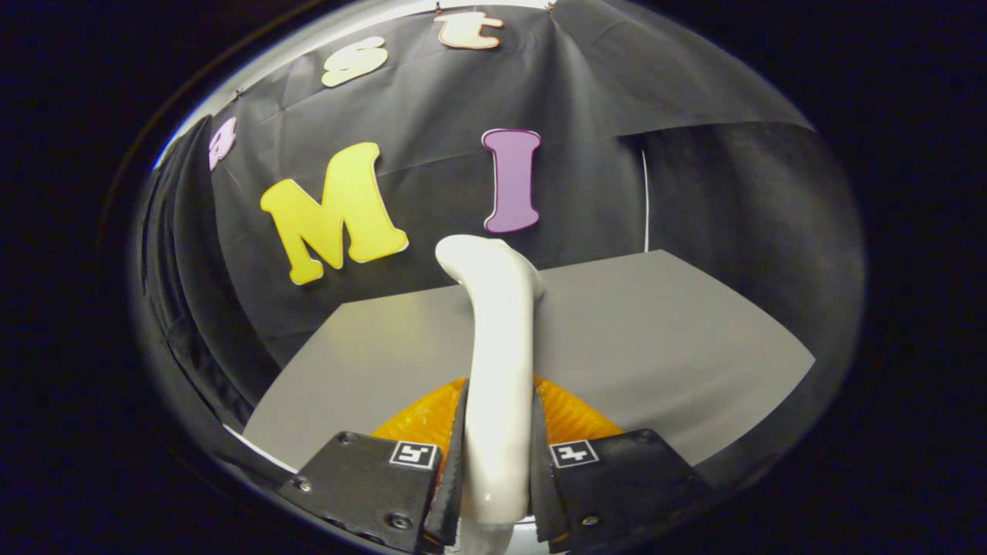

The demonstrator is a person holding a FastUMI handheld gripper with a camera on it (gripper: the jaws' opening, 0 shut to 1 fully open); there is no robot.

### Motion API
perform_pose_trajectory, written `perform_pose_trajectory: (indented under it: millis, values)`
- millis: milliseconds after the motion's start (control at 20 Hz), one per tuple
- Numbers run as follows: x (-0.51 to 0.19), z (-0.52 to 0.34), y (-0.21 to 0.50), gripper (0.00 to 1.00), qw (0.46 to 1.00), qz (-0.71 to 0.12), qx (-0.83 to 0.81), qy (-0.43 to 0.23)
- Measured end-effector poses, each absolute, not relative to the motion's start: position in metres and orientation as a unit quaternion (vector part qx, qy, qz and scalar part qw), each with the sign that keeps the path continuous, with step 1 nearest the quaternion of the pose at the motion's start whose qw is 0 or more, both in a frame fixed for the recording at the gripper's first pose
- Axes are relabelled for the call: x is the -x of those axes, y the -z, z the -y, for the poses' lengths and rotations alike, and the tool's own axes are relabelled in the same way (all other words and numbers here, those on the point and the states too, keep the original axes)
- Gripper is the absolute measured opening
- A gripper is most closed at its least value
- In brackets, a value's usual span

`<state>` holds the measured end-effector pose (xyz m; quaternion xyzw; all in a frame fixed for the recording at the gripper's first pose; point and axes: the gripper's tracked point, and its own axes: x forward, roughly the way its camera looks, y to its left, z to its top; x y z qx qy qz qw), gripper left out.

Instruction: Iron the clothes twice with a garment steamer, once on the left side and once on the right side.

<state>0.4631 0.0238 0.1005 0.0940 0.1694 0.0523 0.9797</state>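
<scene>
Gripper at lower centre of frame: both fingers clamp the white garment steamer handle, which rises up the centre. Orange garment lies beneath on the grey table.

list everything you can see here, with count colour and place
garment steamer: one, white, its handle clamped between the fingers, its bent head rising ahead of them
orange ridged thing: one, orange, just behind the fingers at the steamer's base; cannot tell what it is
table: one, grey, stretching beyond the fingers to the wall
booth wall: one, black cloth, behind the table
gripper: one, both fingers pressed on the steamer handle
</scene>
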Motion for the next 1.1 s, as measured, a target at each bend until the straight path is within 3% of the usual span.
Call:
perform_pose_trajectory:
  millis: [600,1100]
  values:
    - [-0.376,-0.054,-0.176,0.37,0.987,-0.086,-0.103,-0.085]
    - [-0.269,-0.168,-0.286,0.37,0.989,0.001,-0.105,-0.105]
